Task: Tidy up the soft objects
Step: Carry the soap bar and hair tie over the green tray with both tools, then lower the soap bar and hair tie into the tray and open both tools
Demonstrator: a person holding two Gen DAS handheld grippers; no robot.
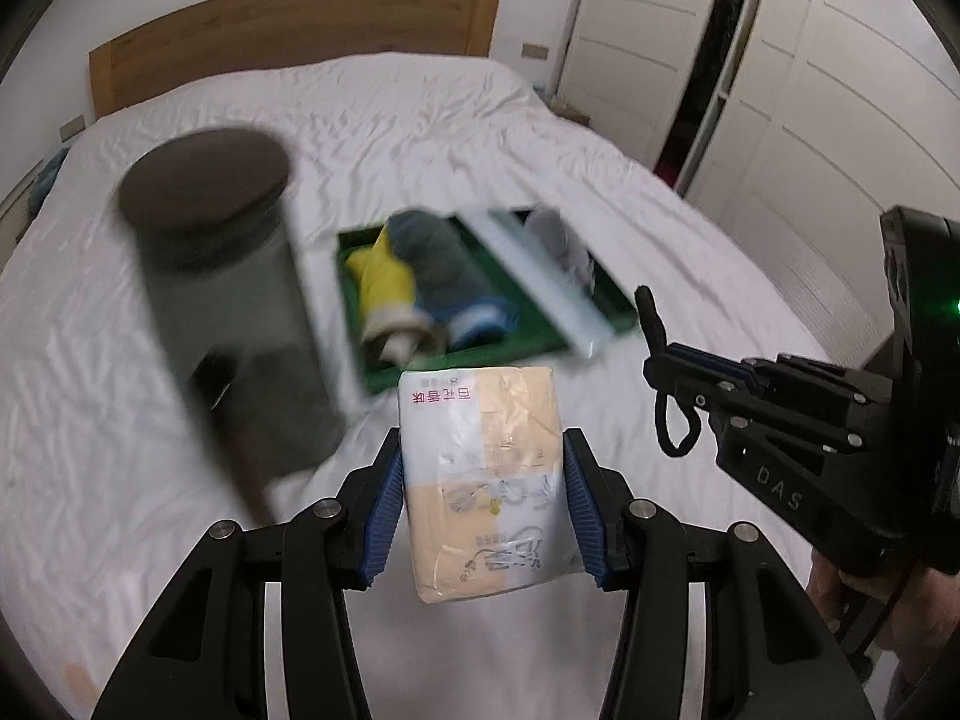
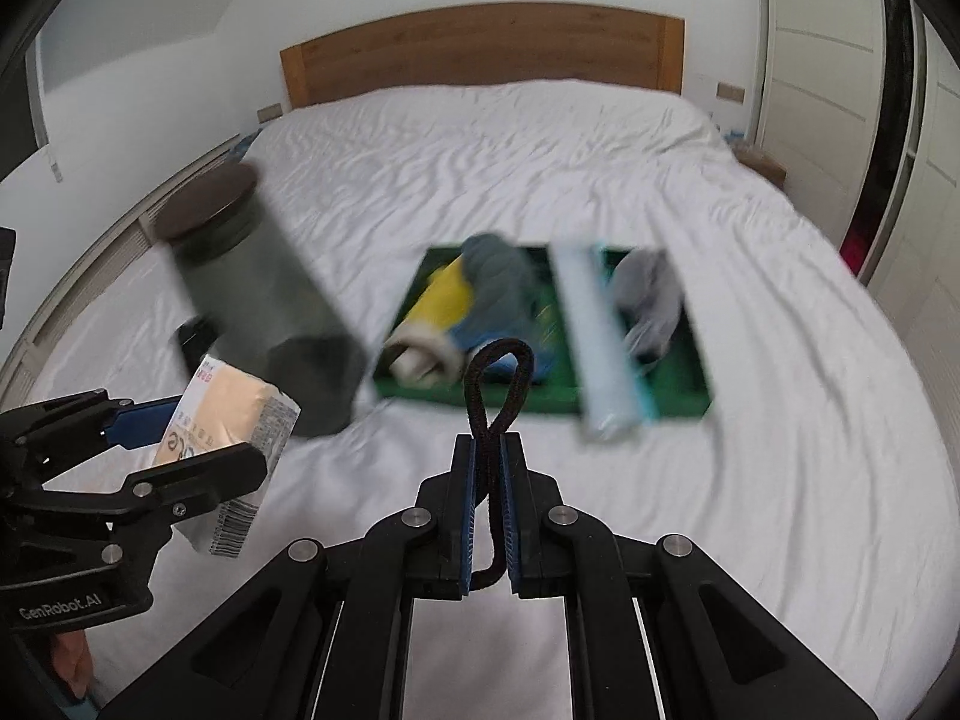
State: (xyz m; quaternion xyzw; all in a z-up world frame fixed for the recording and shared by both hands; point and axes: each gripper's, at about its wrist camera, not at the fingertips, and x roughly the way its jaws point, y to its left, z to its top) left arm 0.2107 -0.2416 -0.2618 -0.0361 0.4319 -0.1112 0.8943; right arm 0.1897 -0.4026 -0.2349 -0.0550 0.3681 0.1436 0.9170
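My left gripper (image 1: pixel 483 444) is shut on a peach-and-white tissue pack (image 1: pixel 480 480), held above the white bed; the right wrist view has this gripper (image 2: pixel 204 438) and the pack (image 2: pixel 234 402) at lower left. My right gripper (image 2: pixel 492 444) is shut on a thin black cord loop (image 2: pixel 498 372) that sticks up past its tips. In the left wrist view that gripper (image 1: pixel 651 324) is at the right, the loop (image 1: pixel 675 426) hanging under it. Beyond both lies a green tray (image 1: pixel 343 264) (image 2: pixel 540 399) with a yellow roll (image 2: pixel 444 300), a grey-blue roll (image 2: pixel 498 282) and grey cloth (image 2: pixel 648 294).
A long pale blue packet (image 2: pixel 600 336) lies across the tray. A blurred dark-lidded jar (image 1: pixel 222 276) (image 2: pixel 258 282) stands left of the tray with a small black thing (image 2: pixel 195 339) at its foot. Wooden headboard (image 2: pixel 480 48) at the back, white wardrobe doors (image 1: pixel 810 120) to the right.
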